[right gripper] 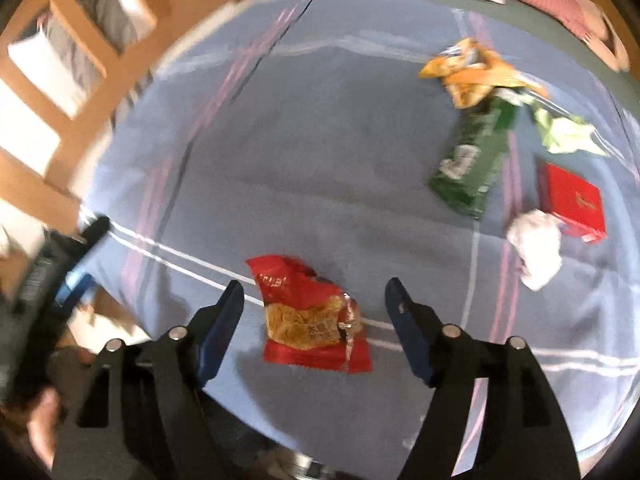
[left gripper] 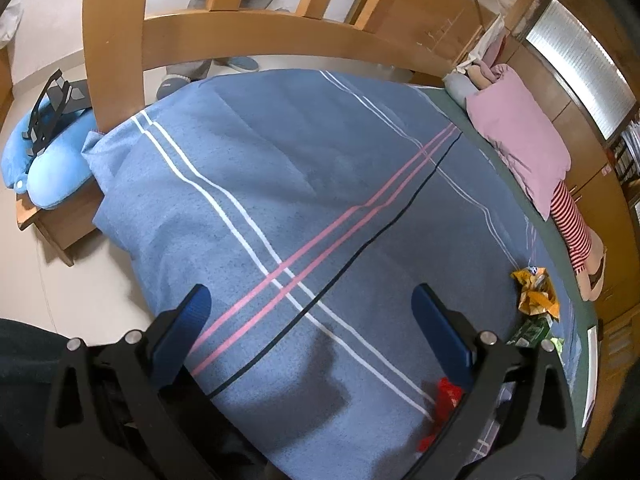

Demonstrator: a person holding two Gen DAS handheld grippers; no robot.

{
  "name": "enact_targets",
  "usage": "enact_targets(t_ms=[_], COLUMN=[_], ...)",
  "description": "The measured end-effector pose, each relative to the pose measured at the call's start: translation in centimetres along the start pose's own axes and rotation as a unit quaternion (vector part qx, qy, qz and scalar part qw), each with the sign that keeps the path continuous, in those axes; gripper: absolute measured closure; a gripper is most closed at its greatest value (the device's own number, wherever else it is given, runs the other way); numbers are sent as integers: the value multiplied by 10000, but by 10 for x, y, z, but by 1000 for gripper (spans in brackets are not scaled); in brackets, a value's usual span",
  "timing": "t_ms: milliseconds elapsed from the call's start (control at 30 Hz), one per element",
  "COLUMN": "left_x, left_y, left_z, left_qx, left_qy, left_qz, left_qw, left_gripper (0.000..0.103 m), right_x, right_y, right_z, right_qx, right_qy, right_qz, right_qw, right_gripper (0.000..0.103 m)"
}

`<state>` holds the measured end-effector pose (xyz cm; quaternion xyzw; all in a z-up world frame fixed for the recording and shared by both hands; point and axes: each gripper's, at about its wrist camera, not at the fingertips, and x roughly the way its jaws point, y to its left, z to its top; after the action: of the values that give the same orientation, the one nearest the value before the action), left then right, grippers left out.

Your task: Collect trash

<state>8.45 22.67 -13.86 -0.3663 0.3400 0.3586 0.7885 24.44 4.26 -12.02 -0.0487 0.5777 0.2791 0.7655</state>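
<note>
Bed [right gripper: 320, 160]: blue striped blanket spread.
Red wrapper [right gripper: 314, 316]: laid between right gripper [right gripper: 314, 300] jaws, spread, untouched.
Green box [right gripper: 474, 160], tissue [right gripper: 536, 244]: scattered beyond.
Left gripper [left gripper: 312, 312]: jaws spread, empty.

I see both wrist views angled down from above the striped bedcover [left gripper: 280, 184]; they share it, the red snack bag [right gripper: 312, 316] and the litter
</note>
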Motion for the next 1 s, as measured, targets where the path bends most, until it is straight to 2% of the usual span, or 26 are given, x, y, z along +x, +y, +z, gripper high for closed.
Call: enact_targets(t_ms=[133,400,467,533,567,600,700,733,767,833,900,967,1000], left_x=[-3,-9,-11,-12,-12,-11,-5,-1,1,8,9,9,10], left_y=[-4,-24,-26,-27,-27,-27,-31,-33,-37,-57,-83,-108,-124], left_z=[-3,-13,-12,-12,-12,-12,-13,-14,-16,-29,-46,-60,-68], left_qx=[164,894,1021,1131,1140,1123,1070,1096,1148,1584,2316,2993,3424], left_qy=[11,-77,-157,-184,-176,-158,-63,10,87,426,538,448,461], left_qz=[-110,-169,-151,-104,-106,-106,-105,-159,-298,-766,-1002,-1033,-1037], left_qw=[9998,9958,9945,9934,9933,9935,9942,9938,9929,9835,9661,9475,9327], left_gripper=[3,3,3,3,3,3,3,4,4,4,4,6,9], right_x=[-23,-44,-51,-61,-64,-68,-63,-59,-53,-46,-38,-31,-27], right_y=[-21,-52,-66,-83,-90,-100,-113,-121,-133,-151,-166,-175,-179], right_z=[-16,-46,-53,-57,-60,-62,-57,-55,-52,-48,-42,-36,-31], right_qx=[469,1040,1333,1783,1900,1926,1979,2112,2384,2785,3081,3256,3284], right_qy=[-91,-296,-508,-694,-773,-813,-713,-670,-633,-644,-707,-740,-756], right_qz=[361,295,610,1030,1062,994,440,438,654,983,900,738,608], right_qw=[9982,9937,9879,9761,9730,9728,9766,9742,9669,9532,9445,9397,9396], right_gripper=[27,27,27,27,27,27,27,27,27,27,27,27,27])
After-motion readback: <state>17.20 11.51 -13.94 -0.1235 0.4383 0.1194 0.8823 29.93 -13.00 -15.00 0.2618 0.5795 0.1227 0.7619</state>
